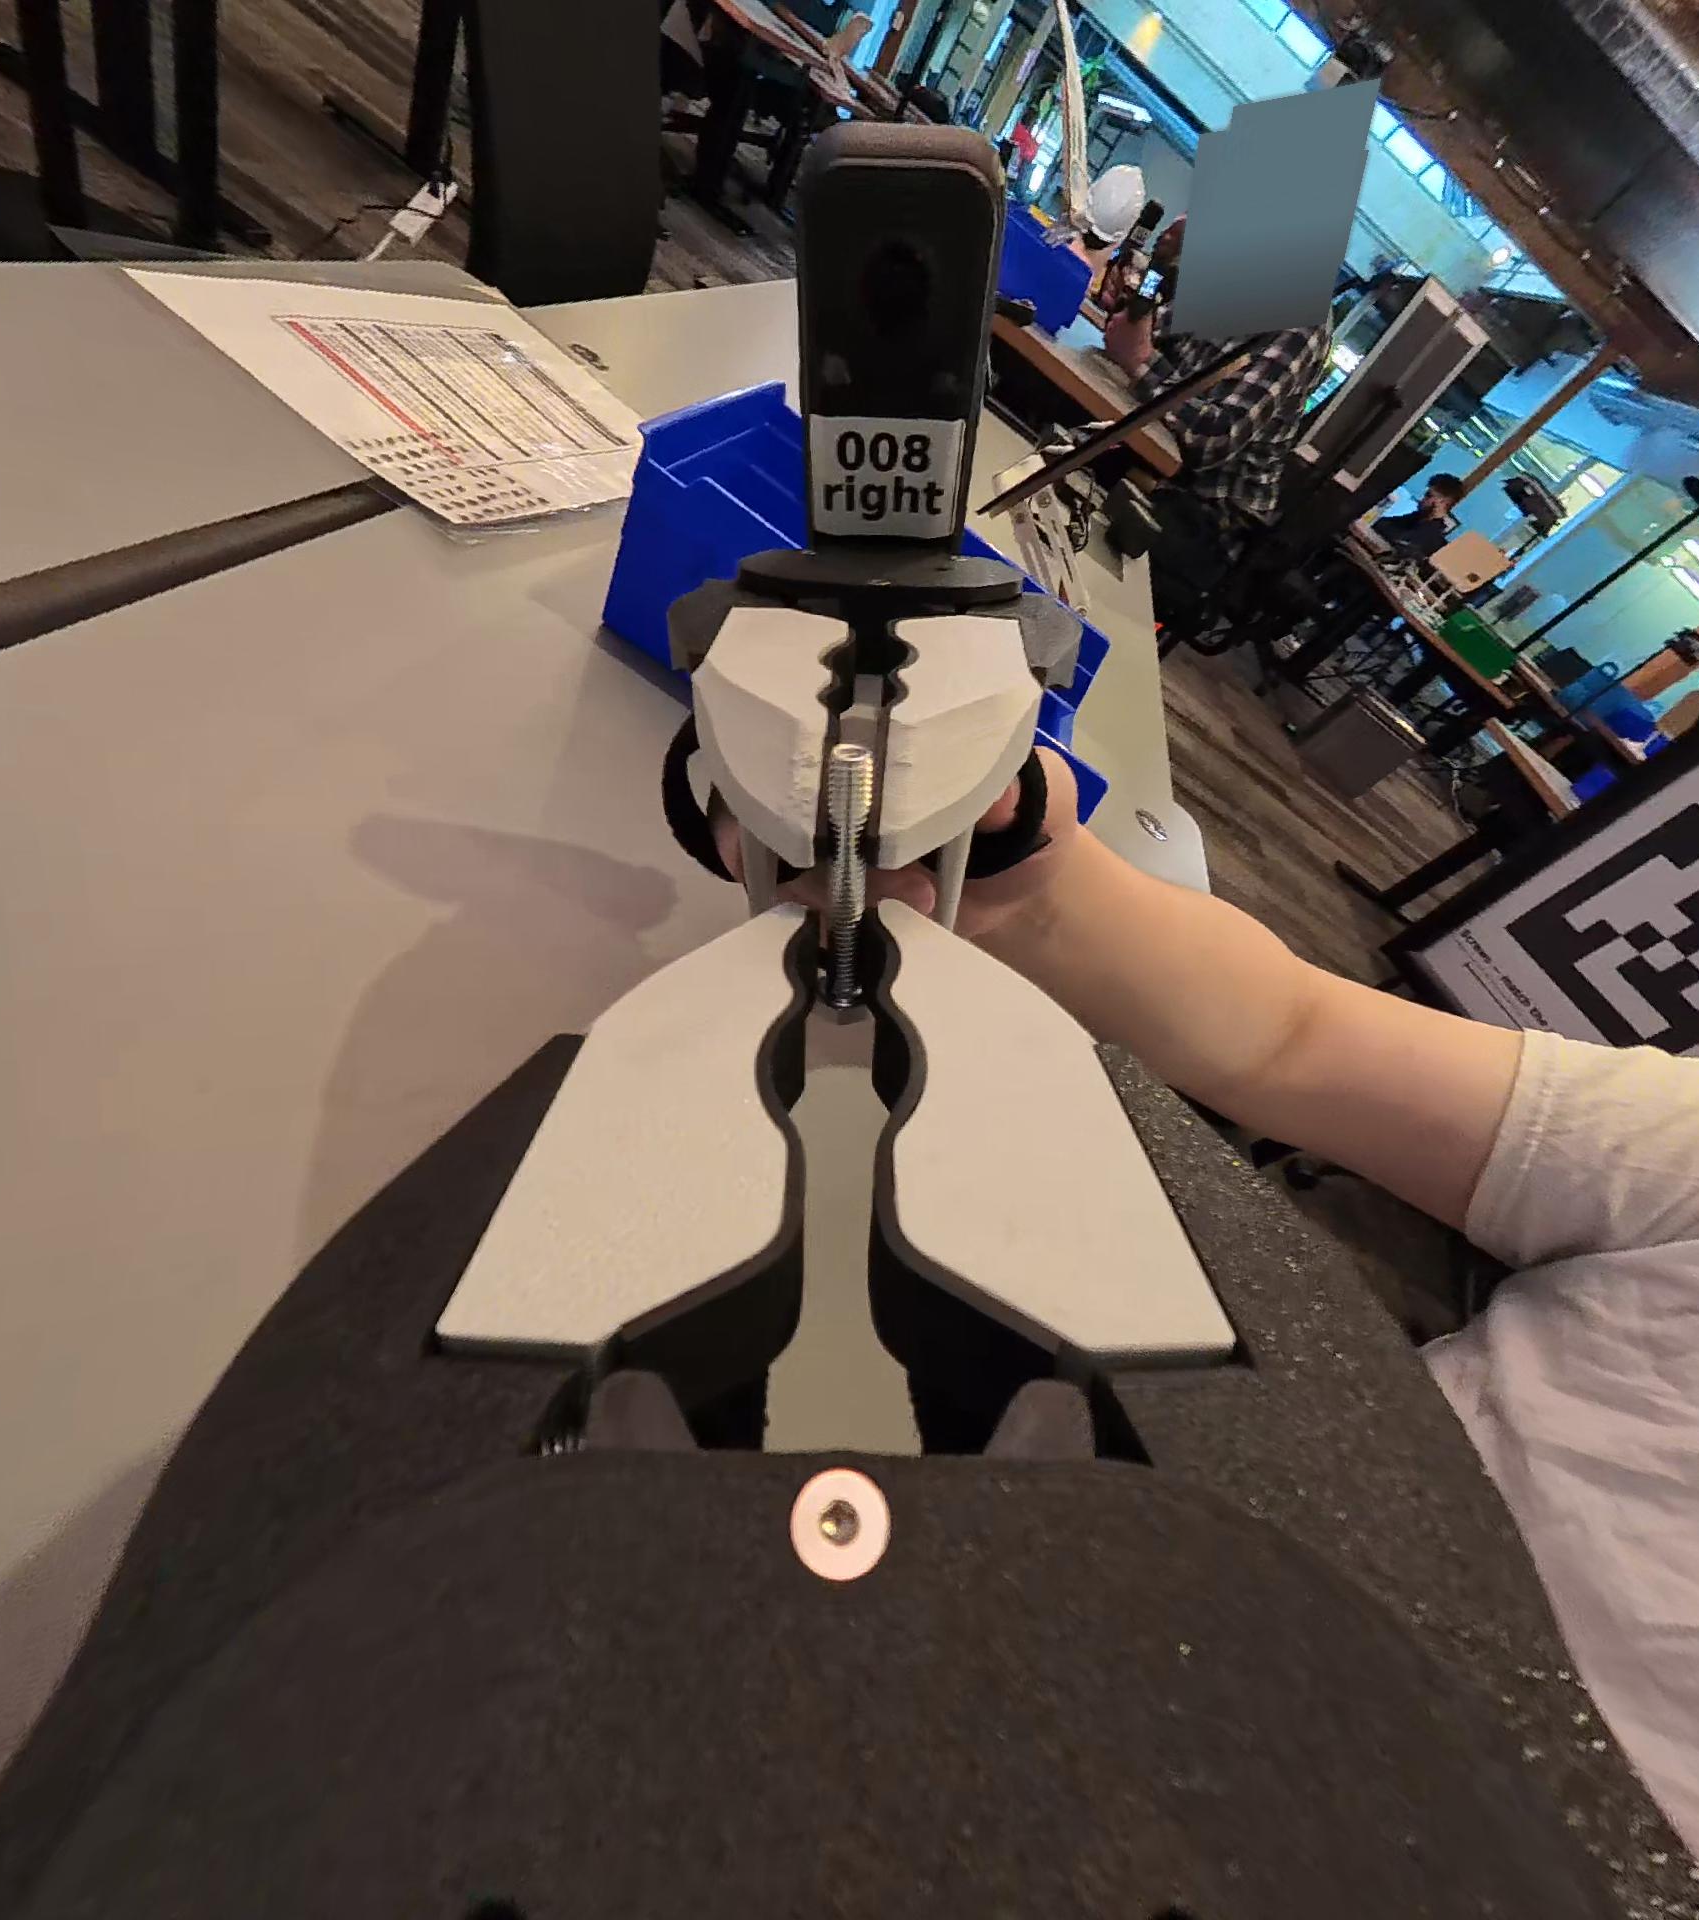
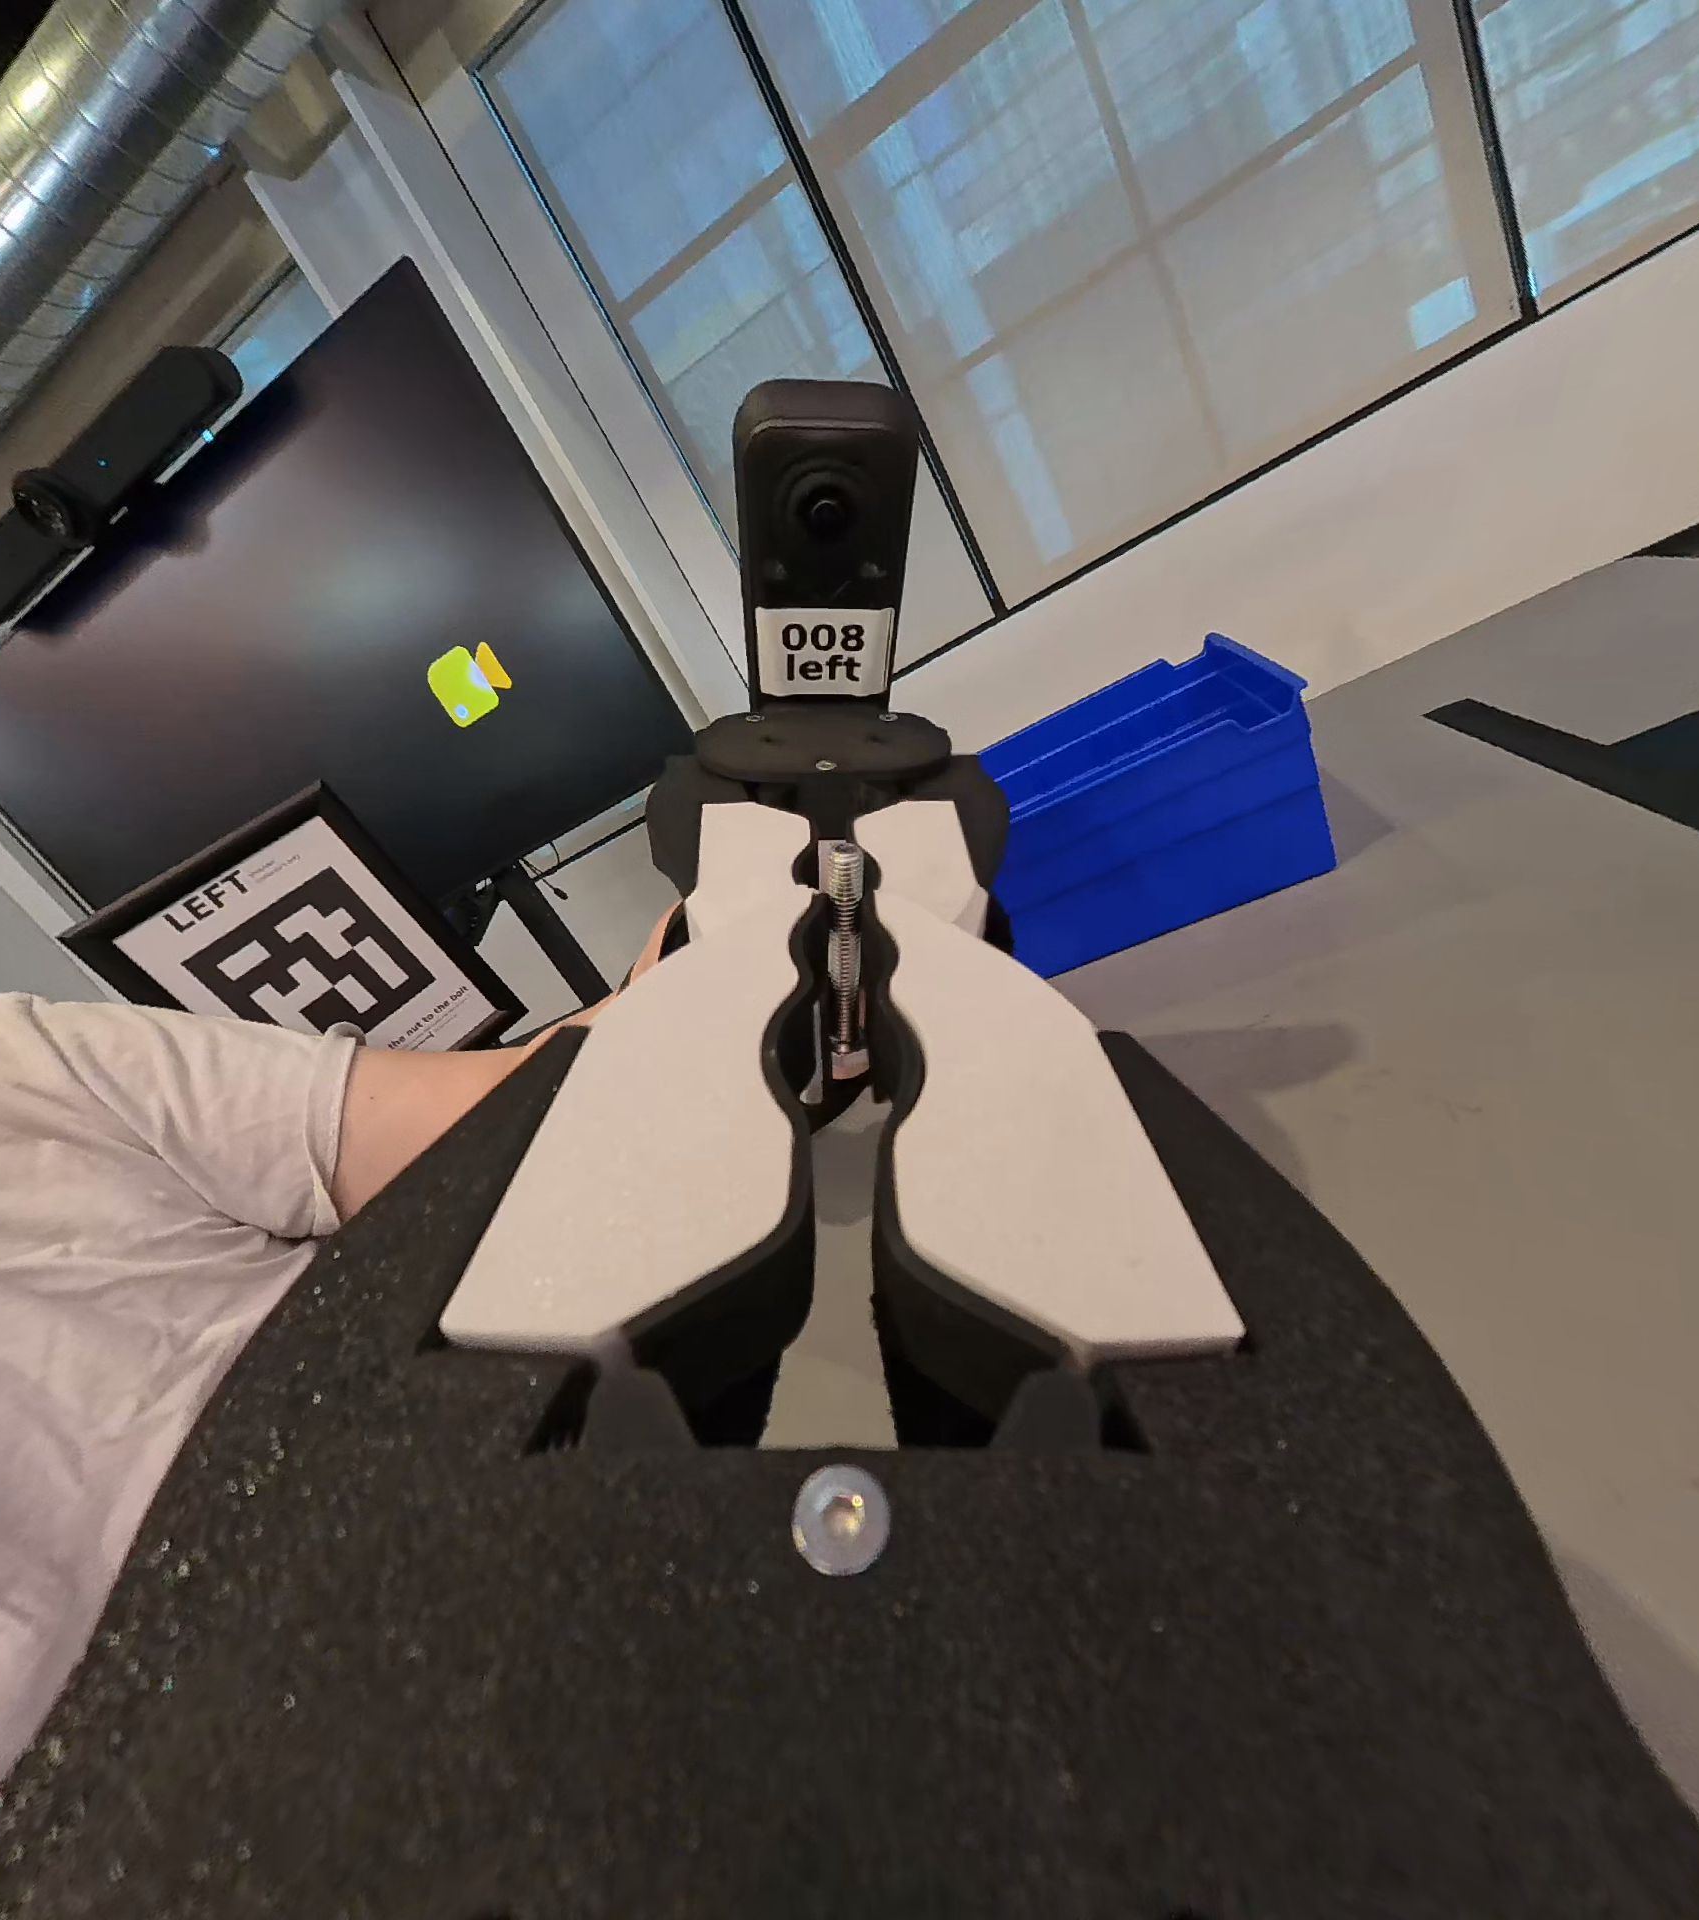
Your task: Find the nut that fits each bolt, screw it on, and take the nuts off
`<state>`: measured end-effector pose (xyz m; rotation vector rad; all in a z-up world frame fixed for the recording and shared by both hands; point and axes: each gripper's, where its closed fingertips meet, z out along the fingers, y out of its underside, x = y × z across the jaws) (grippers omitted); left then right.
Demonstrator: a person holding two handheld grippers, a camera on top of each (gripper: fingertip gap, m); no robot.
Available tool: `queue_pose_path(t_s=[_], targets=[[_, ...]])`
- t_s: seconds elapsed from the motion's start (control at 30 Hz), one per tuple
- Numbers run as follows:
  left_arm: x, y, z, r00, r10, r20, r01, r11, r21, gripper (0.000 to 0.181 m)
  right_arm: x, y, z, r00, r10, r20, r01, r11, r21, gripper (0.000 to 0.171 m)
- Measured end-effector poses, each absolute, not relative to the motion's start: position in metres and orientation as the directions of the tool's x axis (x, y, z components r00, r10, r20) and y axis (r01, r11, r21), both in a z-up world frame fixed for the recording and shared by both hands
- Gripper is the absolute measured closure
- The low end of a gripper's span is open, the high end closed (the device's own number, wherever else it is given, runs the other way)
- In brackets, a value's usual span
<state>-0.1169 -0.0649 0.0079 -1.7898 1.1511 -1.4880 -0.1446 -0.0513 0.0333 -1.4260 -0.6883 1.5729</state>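
A long silver bolt (image 1: 846, 831) stands between my two grippers, which meet tip to tip above the grey table (image 1: 201, 883). My left gripper (image 1: 841, 925) is shut on the bolt's lower shank, and the bolt's lower end sits in the notch between its fingers. In the right wrist view the bolt (image 2: 842, 883) rises from my right gripper (image 2: 841, 920), which is shut at a thicker piece on the thread that looks like a nut (image 2: 841, 951). The hex head (image 2: 850, 1065) shows below, through the finger gap. The right gripper also shows in the left wrist view (image 1: 850, 831).
A blue bin (image 1: 710, 520) stands on the table behind the grippers; it also shows in the right wrist view (image 2: 1167, 790). A printed chart (image 1: 429, 405) lies at the far left. A framed marker sign (image 2: 305, 956) and a dark monitor (image 2: 305, 623) stand beyond the table.
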Motion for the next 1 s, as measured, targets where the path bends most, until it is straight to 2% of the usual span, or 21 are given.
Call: queue_pose_path(t_s=[0.77,1.0], targets=[[-0.1177,-0.0662,0.0046,0.021,-0.886,0.464,-0.274,-0.451,-0.849,0.176,-0.1466,-0.0540,0.0305,0.061,0.893,-0.446,-0.199,-0.427,-0.882,0.166],[-0.1185,-0.0673,0.0056,0.034,-0.949,0.315,-0.259,-0.312,-0.914,0.177,-0.1469,-0.0606,0.0359,0.012,0.899,-0.439,-0.198,-0.428,-0.882,0.164]])
